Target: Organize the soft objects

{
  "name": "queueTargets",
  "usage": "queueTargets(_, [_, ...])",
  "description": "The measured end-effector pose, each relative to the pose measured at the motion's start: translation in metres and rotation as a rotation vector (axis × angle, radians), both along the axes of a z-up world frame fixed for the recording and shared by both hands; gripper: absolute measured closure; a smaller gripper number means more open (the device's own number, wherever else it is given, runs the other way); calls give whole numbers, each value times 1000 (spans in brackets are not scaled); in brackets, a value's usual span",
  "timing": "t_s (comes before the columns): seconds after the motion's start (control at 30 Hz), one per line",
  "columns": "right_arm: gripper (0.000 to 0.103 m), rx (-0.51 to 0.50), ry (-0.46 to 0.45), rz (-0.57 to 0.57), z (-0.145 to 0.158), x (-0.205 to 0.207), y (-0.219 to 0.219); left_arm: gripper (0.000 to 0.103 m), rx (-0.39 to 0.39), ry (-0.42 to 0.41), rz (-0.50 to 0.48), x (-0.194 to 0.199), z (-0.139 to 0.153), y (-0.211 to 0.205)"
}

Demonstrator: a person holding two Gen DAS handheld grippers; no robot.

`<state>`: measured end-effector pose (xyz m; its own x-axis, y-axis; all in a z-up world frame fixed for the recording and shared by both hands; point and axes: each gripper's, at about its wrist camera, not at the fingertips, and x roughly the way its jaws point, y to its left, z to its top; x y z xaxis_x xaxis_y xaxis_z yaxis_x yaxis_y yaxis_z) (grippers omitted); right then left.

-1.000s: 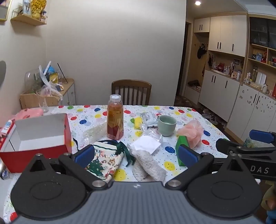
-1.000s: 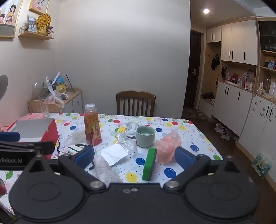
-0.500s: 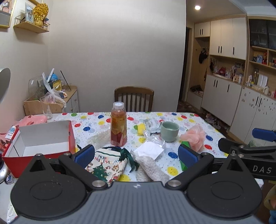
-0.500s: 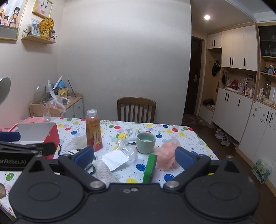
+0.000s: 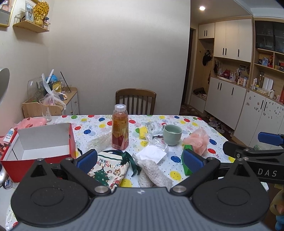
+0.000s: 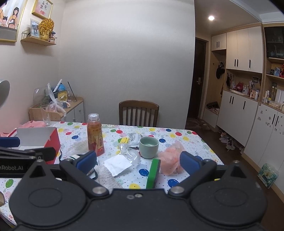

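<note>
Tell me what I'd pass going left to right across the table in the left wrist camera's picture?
Red box → Christmas pouch → juice bottle → white paper packet → green cup → pink bath pouf.

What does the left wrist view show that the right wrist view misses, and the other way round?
Only the left wrist view shows the white inside of the red box and the Christmas print on the cloth bag. Only the right wrist view shows the framed pictures above the wall shelf and the tissue box on the floor. Both show the bottle, green cup, pink mesh puff, green sponge and both open grippers, left and right.
</note>
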<state>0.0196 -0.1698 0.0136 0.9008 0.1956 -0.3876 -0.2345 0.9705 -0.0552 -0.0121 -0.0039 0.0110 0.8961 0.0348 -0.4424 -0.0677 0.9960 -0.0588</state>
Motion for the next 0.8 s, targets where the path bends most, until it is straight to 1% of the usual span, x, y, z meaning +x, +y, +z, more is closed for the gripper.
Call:
queueTargets(0.47, [3, -9, 17, -2, 1, 3, 4, 0, 13, 35, 8, 6, -5, 1])
queueTargets(0.8, [3, -10, 18, -2, 0, 4, 5, 0, 16, 36, 9, 7, -6, 2])
